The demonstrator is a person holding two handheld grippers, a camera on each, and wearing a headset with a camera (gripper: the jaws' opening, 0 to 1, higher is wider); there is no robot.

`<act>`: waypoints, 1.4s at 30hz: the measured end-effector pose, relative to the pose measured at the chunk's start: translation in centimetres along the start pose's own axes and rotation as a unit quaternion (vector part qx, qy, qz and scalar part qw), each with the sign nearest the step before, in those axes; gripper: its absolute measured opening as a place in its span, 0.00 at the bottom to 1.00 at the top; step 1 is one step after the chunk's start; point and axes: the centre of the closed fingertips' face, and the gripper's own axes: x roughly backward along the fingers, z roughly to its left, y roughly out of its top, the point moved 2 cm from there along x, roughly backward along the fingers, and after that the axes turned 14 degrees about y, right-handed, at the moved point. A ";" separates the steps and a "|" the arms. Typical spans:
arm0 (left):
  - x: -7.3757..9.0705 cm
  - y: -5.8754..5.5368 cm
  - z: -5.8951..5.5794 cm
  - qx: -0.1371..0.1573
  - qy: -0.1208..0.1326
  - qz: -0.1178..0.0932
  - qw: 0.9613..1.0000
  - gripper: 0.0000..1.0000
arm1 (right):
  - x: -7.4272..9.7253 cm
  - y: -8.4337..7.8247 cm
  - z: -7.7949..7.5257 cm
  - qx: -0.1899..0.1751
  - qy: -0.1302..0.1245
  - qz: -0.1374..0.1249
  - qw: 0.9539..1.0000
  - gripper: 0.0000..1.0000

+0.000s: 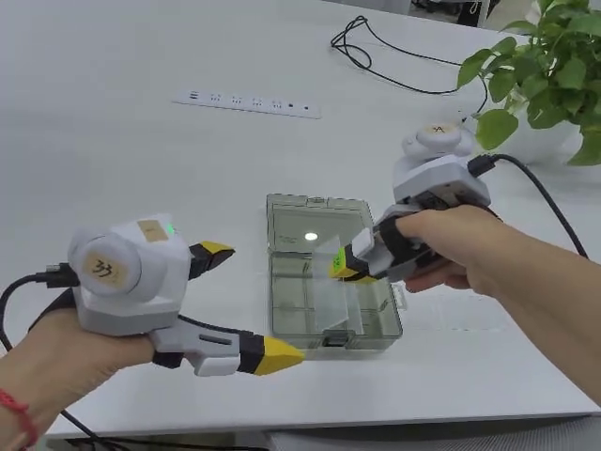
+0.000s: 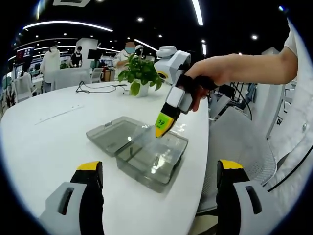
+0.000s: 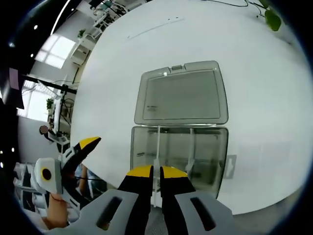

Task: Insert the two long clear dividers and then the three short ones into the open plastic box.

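Observation:
The open smoky plastic box point(image 1: 380, 324) lies mid-table, its lid point(image 1: 291, 218) flat behind the tray. My right gripper point(image 1: 344, 267) is shut on a long clear divider point(image 1: 331, 299), which hangs tilted down into the tray. Seen edge-on in the right gripper view, the divider point(image 3: 157, 147) runs from the shut jaws across the tray point(image 3: 215, 147). Another clear divider point(image 3: 190, 152) appears to stand in the tray beside it. My left gripper point(image 1: 249, 301) is open at the box's front left, holding nothing. The left gripper view has the right gripper point(image 2: 163, 125) over the box point(image 2: 146, 171).
A white power strip point(image 1: 246, 102) and a black cable point(image 1: 376, 56) lie at the back. A potted plant point(image 1: 545, 66) stands at the far right. A faint clear flat piece point(image 1: 446, 315) lies right of the box. The table's front edge point(image 1: 394, 413) is close.

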 end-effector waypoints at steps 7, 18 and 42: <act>-0.2 -0.1 -0.1 0.005 -0.002 -0.001 1.000 0.99 | -0.7 -0.3 -0.3 0.000 -0.005 0.009 1.000 0.06; -0.4 -0.2 0.1 0.013 -0.005 -0.001 1.000 0.99 | -1.1 -0.2 -0.5 0.010 -0.015 0.007 1.000 0.06; -0.7 -0.3 0.8 0.017 0.000 0.003 1.000 0.98 | -1.8 -0.6 0.5 0.115 -0.066 0.018 0.991 0.07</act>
